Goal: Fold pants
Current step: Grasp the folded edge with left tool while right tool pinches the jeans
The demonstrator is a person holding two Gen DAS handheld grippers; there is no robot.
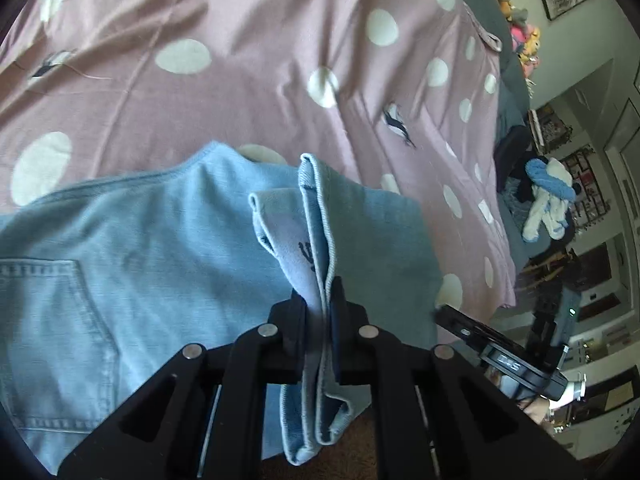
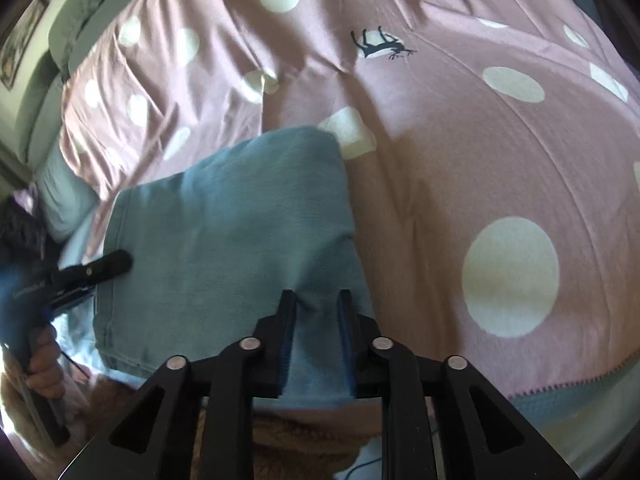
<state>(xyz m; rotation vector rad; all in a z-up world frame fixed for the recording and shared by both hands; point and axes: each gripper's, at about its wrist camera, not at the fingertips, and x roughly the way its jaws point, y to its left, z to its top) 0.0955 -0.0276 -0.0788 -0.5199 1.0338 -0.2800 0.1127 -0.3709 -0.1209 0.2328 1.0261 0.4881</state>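
Note:
Light blue denim pants lie on a pink bedcover with white dots, a back pocket showing at the left. My left gripper is shut on a bunched, doubled edge of the pants that stands up between its fingers. In the right wrist view the pants lie as a folded panel. My right gripper pinches the near edge, with cloth puckered and filling the gap between its pads. The left gripper's finger rests at the panel's left edge, held by a hand.
The bedcover stretches wide beyond and to the right of the pants. A pale blue pillow lies at the left. Stuffed toys line the far side, and a heap of blue and white clothes sits off the bed's right side.

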